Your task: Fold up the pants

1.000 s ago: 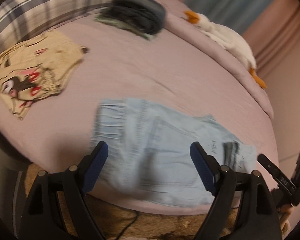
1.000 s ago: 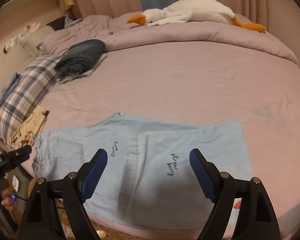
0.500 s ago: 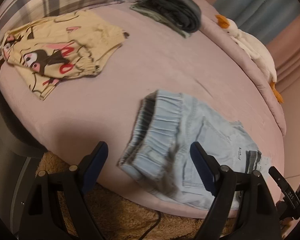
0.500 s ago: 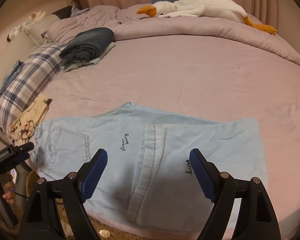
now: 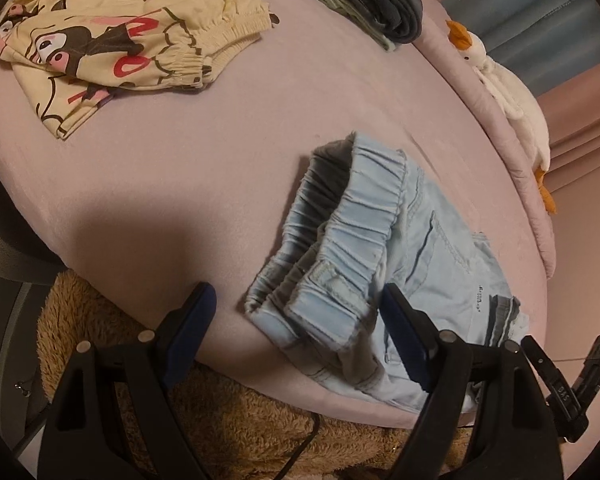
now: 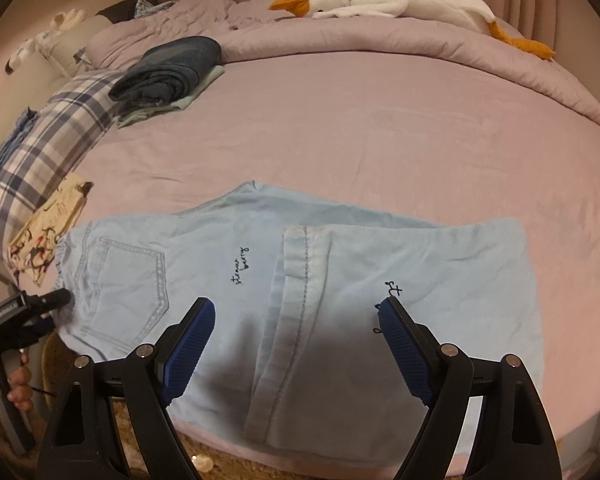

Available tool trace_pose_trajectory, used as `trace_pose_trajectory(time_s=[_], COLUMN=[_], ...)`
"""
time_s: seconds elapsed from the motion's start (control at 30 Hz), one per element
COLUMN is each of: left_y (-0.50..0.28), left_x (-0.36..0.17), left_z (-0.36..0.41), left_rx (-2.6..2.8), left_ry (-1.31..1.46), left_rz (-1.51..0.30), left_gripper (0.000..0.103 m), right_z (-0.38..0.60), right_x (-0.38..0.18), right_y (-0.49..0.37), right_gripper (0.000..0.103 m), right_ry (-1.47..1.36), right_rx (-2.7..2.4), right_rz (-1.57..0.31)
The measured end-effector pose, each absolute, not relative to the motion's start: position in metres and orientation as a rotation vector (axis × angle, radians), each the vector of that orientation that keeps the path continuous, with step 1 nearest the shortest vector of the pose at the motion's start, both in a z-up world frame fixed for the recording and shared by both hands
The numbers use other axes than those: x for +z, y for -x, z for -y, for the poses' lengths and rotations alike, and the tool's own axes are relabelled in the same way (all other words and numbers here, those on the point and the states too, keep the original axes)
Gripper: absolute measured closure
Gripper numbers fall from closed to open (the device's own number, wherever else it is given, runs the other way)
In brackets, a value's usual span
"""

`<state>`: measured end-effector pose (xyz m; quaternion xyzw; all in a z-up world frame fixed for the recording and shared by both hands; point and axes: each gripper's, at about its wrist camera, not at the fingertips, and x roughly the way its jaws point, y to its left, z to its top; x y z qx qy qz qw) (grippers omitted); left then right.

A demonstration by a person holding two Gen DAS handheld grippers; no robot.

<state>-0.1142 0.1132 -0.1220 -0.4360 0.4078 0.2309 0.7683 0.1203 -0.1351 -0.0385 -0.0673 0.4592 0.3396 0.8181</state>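
Lying across the near edge of the bed (image 6: 380, 128), the light blue pants (image 6: 228, 248) are folded over on themselves, one hemmed leg end doubled back on top of the rest, the back pocket and gathered waistband pointing to the left. Seen from the left wrist, the elastic waistband (image 5: 364, 216) is standing open and rumpled close to the mattress edge. The left gripper (image 5: 300, 328) is hovering just above that waistband end with its jaws spread wide, nothing pinched between them; its right blue pad is sitting over the denim, its left one over bare sheet. The right gripper (image 6: 296, 344) is hanging over the folded leg section, jaws likewise spread apart and gripping nothing, the stitched hem showing between them. Farther left on the bed, a cream cartoon-print garment (image 5: 112, 36) is lying crumpled, and beyond it a stack of dark folded clothes (image 6: 168, 72) is resting beside a plaid pillow (image 6: 56, 140). A white plush goose (image 6: 396, 4) is stretching along the bunched quilt at the far side. A brown shaggy rug (image 5: 236, 416) is showing below the bed edge.
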Motion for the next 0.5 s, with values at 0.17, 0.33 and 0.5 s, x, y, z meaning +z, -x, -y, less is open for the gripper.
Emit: trace_pose_trajectory(time_s=[0.17, 0.33, 0.5], left_y=[0.12, 0.1215, 0.1208], left_x=[-0.1254, -0.1271, -0.1278], left_z=[-0.1125, -0.1112, -0.1117], left_rx=[0.463, 0.451, 0.44], left_ry=[0.988, 1.011, 1.038], left_rz=[-0.88, -0.867, -0.867], left_gripper=[0.021, 0.023, 0.034], right_z=[0.1323, 0.1291, 0.1276], right_x=[-0.0391, -0.0398, -0.0414], right_y=[-0.1212, -0.1197, -0.1196], right_gripper=[0.019, 0.019, 0.019], right_ry=[0.144, 0.147, 0.144], right_rx=[0.729, 0.737, 0.746], right_rz=[-0.981, -0.981, -0.987])
